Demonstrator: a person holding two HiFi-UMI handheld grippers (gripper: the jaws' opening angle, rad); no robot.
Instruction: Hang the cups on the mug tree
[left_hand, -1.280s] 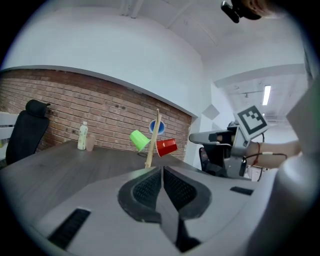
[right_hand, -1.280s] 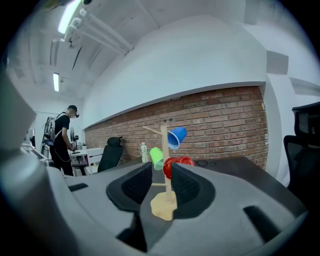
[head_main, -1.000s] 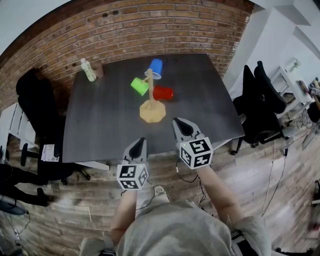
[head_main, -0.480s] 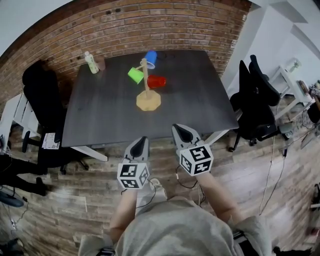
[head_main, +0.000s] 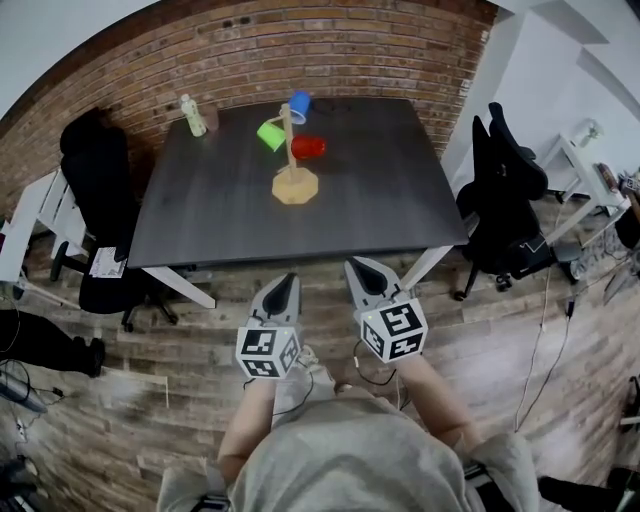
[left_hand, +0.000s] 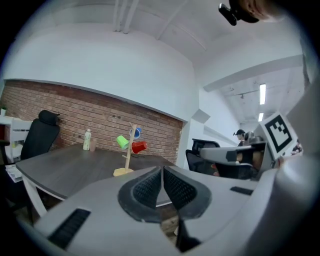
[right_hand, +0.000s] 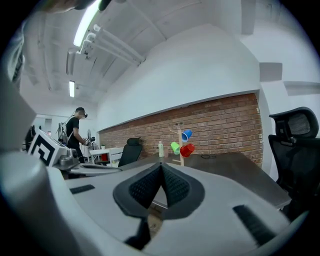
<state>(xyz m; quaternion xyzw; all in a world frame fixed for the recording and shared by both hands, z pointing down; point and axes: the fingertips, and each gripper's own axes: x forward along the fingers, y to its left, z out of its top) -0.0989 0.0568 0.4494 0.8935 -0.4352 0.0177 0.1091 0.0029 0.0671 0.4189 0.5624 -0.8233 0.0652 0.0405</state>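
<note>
Head view: the mug tree stands at upper centre on the dark table, bearing the green cup, blue cup and red cup. The left gripper and right gripper hover at lower centre, off the table.
Left gripper view: jaws clenched, empty.
Right gripper view: jaws clenched, empty.

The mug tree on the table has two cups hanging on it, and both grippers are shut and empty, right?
No, three: the head view shows a blue cup, a green cup and a red cup on the mug tree. The left gripper and right gripper are indeed shut and empty.
</note>
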